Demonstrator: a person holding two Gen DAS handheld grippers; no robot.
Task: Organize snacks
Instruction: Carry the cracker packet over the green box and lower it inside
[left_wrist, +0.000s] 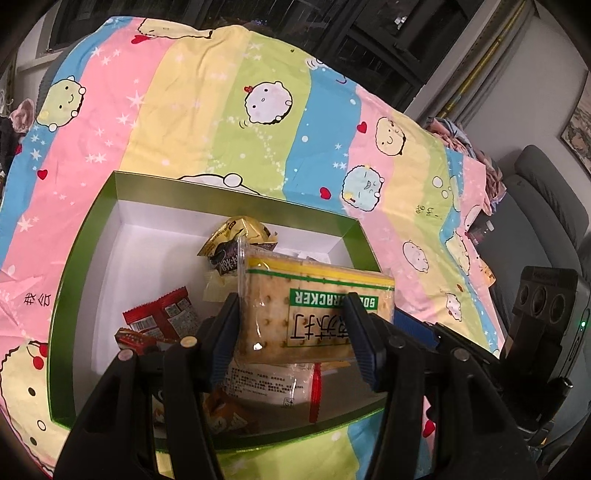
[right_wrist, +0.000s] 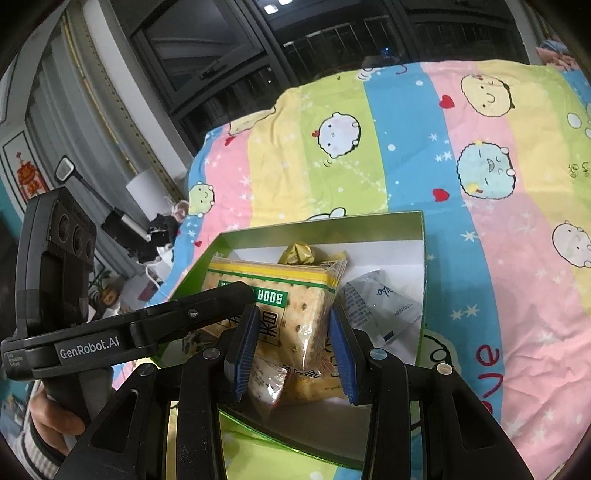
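While both tongs pinch the soda cracker pack (left_wrist: 314, 314) over the green box (left_wrist: 88, 236) on the bed, left tongs (left_wrist: 295, 332) grip its sides & right tongs (right_wrist: 291, 350) clamp one end, so uneven release looks like the main risk: pack could tip onto the red packet (left_wrist: 162, 314) or gold-wrapped candy (left_wrist: 240, 229), or the squeeze could crack the crackers. White sachet (right_wrist: 373, 299) lies just beside.
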